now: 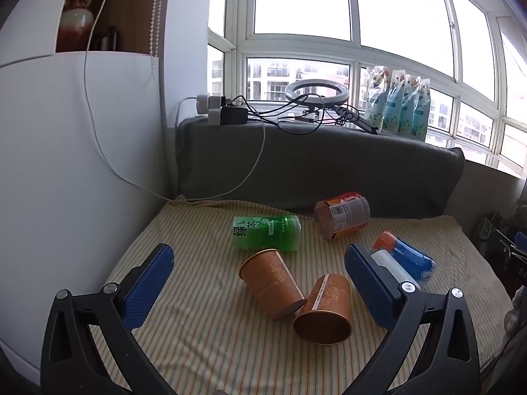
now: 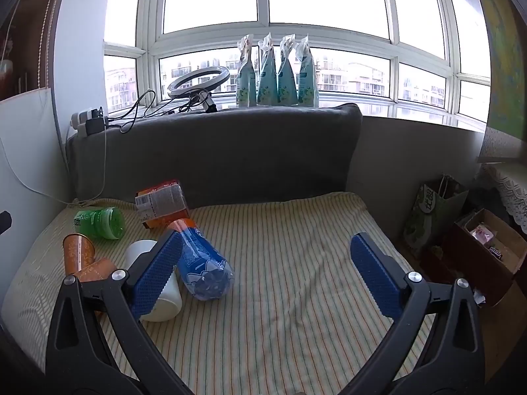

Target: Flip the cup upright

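Two copper-coloured cups are seen lying on their sides near the middle of the striped cloth — the nearer cup [image 1: 324, 311] with its open mouth turned toward the front edge, the farther cup [image 1: 271, 283] tilted against it, the two touching. Neither cup is held. The left gripper [image 1: 260, 283] is spread wide above them, with nothing between its blue pads [image 1: 150, 284]. Just behind the cups a green bottle [image 1: 266, 232] is laid on its side, and toward the back edge an orange bottle [image 1: 342, 214] rests near the grey cushion [image 1: 313, 168]. Toward the right edge, a white cup [image 2: 158, 283] and a blue bottle [image 2: 202, 263] are laid side by side. The right gripper [image 2: 266, 270] is likewise held wide open and empty, its left pad in front of the white cup.
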A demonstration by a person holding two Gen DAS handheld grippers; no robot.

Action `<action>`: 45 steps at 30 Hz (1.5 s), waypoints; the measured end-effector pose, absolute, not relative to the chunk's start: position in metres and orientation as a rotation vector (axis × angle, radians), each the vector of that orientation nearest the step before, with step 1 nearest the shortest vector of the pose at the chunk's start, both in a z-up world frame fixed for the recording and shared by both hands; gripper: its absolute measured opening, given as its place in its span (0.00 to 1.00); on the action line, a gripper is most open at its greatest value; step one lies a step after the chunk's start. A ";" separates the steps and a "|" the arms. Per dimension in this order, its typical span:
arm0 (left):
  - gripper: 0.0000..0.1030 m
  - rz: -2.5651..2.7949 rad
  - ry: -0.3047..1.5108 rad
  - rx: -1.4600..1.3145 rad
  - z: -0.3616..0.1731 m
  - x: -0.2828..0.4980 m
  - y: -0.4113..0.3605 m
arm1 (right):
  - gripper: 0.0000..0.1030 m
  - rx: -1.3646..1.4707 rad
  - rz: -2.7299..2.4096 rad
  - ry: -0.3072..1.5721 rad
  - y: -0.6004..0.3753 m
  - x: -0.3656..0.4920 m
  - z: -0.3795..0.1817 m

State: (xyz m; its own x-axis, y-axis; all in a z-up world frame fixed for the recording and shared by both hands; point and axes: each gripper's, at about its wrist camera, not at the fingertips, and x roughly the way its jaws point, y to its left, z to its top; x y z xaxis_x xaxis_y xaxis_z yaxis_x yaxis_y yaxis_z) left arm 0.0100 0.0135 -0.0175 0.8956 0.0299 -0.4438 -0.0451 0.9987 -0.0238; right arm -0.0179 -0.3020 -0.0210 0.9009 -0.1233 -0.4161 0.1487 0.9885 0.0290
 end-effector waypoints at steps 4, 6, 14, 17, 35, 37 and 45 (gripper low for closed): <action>1.00 0.043 0.459 -0.034 -0.019 0.010 0.016 | 1.00 0.055 -0.132 0.429 -0.300 -0.016 -0.021; 1.00 0.044 0.459 -0.032 -0.017 0.011 0.016 | 1.00 0.051 -0.127 0.433 -0.300 -0.015 -0.021; 1.00 0.040 0.452 -0.029 -0.018 0.010 0.016 | 1.00 0.048 -0.125 0.437 -0.299 -0.013 -0.020; 1.00 0.042 0.450 -0.028 -0.018 0.010 0.015 | 1.00 0.046 -0.124 0.438 -0.298 -0.011 -0.021; 1.00 0.038 0.427 -0.027 -0.013 0.008 0.015 | 1.00 0.045 -0.125 0.429 -0.297 -0.011 -0.019; 1.00 0.038 0.427 -0.026 -0.013 0.008 0.014 | 1.00 0.044 -0.126 0.428 -0.298 -0.012 -0.018; 1.00 0.039 0.427 -0.026 -0.013 0.007 0.014 | 1.00 0.045 -0.125 0.428 -0.297 -0.012 -0.019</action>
